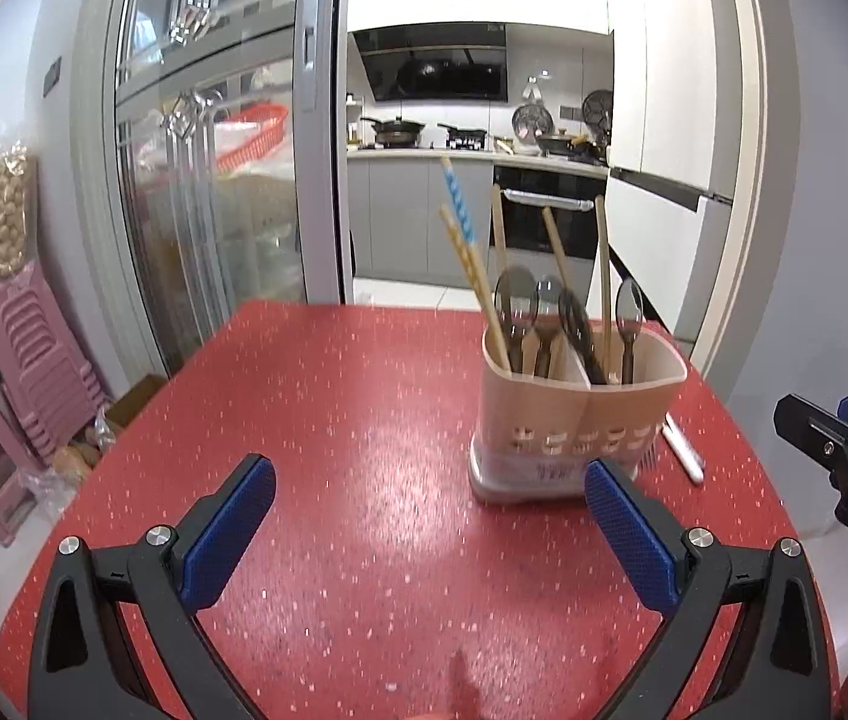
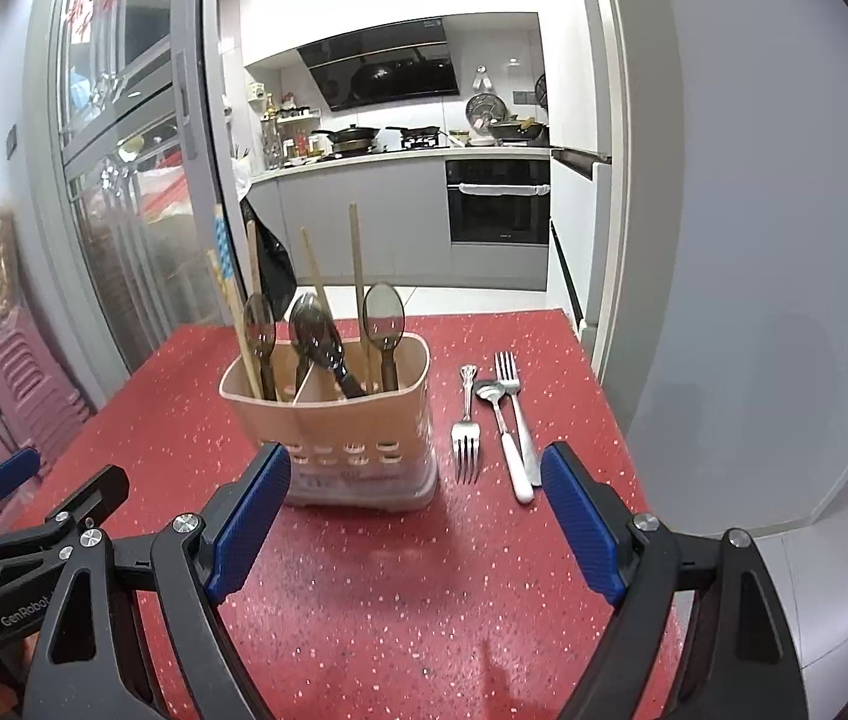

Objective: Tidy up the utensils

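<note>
A beige two-compartment utensil holder [image 1: 574,414] [image 2: 340,426] stands on the red speckled table [image 1: 334,420] [image 2: 364,588], holding chopsticks [image 1: 466,246] and several dark spoons [image 2: 316,336]. To its right, flat on the table, lie a small fork [image 2: 465,429], a white-handled spoon [image 2: 505,432] and a longer fork [image 2: 514,402]. My left gripper [image 1: 430,495] is open above the table, just in front and left of the holder, nothing between its fingers. My right gripper [image 2: 415,480] is open too, in front of the holder and the loose cutlery, empty.
A glass sliding door [image 1: 208,180] stands behind the table on the left, with stacked pink stools [image 1: 22,354] beside it. Beyond the table lies a kitchen with an oven [image 2: 499,201]. The table's right edge [image 2: 622,420] drops to a grey floor.
</note>
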